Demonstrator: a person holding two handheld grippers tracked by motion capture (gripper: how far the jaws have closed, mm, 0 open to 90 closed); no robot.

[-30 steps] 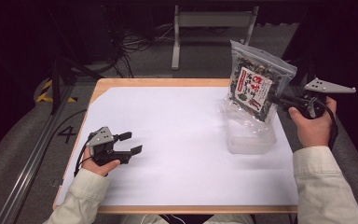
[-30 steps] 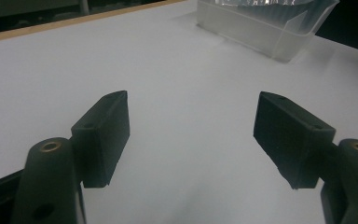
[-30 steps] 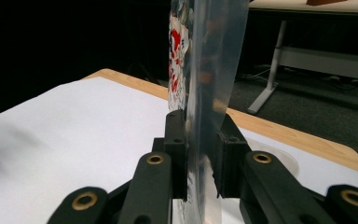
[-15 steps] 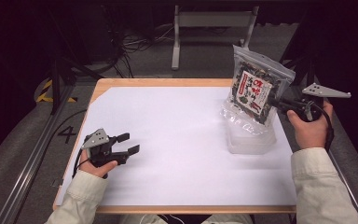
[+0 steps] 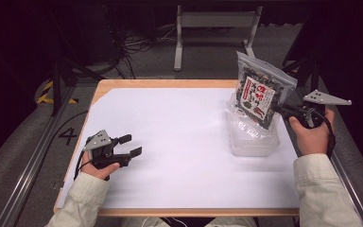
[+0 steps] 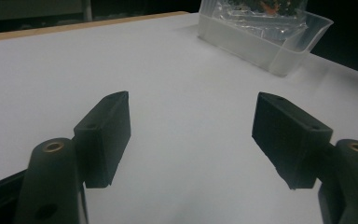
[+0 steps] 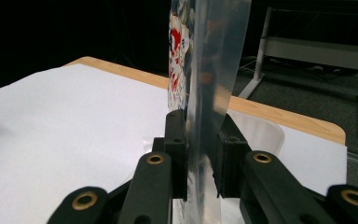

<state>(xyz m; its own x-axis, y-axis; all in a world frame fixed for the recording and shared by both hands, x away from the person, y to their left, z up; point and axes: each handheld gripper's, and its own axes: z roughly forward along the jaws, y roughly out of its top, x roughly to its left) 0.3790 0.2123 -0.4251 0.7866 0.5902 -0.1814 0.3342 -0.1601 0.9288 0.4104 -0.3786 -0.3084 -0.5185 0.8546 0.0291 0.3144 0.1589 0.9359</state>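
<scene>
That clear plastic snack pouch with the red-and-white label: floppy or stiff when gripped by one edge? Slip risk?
Probably fairly stiff: the clear plastic snack pouch with the red-and-white label stands nearly upright above the clear plastic tub while the right tongs pinch just its edge. Likely light, since it shows no sag. The film looks glossy, so some slip risk; a firm pinch seems wise.

My left gripper (image 5: pixel 131 145) rests low with its jaws spread wide and nothing between them, while my right gripper (image 5: pixel 278 107) is raised, jaws clamped on the bag (image 5: pixel 260 92) standing up from them.
</scene>
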